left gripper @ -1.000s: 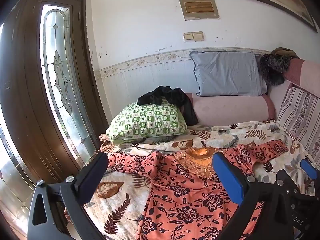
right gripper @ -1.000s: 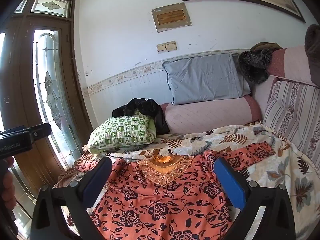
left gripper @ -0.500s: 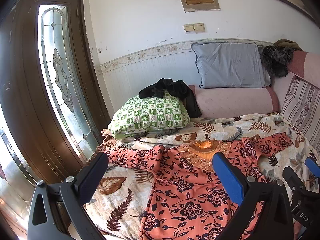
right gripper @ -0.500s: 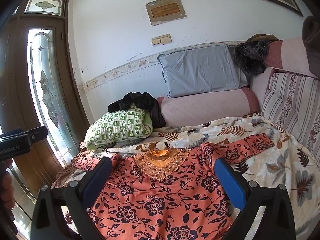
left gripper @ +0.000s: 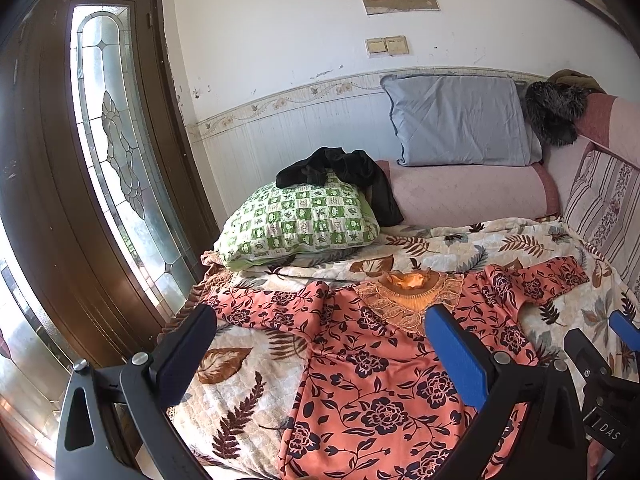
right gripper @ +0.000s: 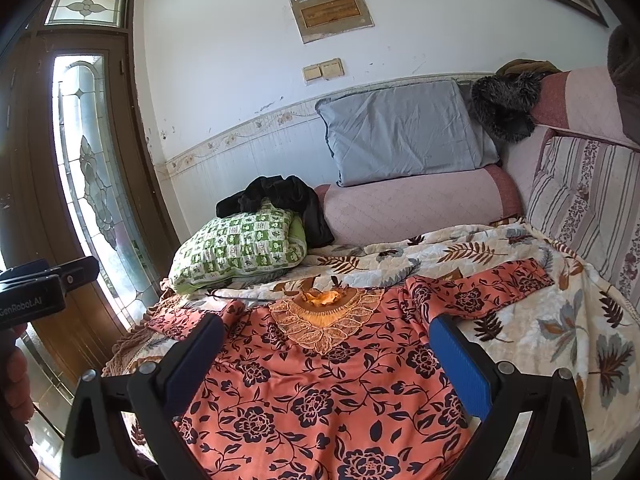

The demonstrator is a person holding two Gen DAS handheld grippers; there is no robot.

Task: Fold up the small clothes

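While both grippers hang above it with nothing between their fingers, the cream quilted bedspread printed with brown leaves [left gripper: 460, 252] covers the bed from the wooden door with leaded glass panel [left gripper: 104, 152] across to the striped cushion [right gripper: 588, 200] at the right. Spread flat on that bedspread lies the orange long-sleeved top with dark flower print [right gripper: 320, 384], its lace-trimmed neckline [right gripper: 324, 316] pointing toward the wall and its 2 sleeves stretched out to either side. Behind it, a pink quilted bolster [right gripper: 412, 208] runs along the wall with a grey pillow [right gripper: 400, 132] leaning on top. A green-and-white checked pillow [left gripper: 296, 220] sits at the bolster's left end, and a crumpled black garment [left gripper: 340, 168] is draped over it. The left gripper [left gripper: 320, 344] has its jaws spread wide over the top's left half, not touching the cloth. The right gripper [right gripper: 324, 352] is likewise wide apart, centred over the chest of the top below the neckline. A hand [right gripper: 16, 376] shows at the left edge of the right wrist view.
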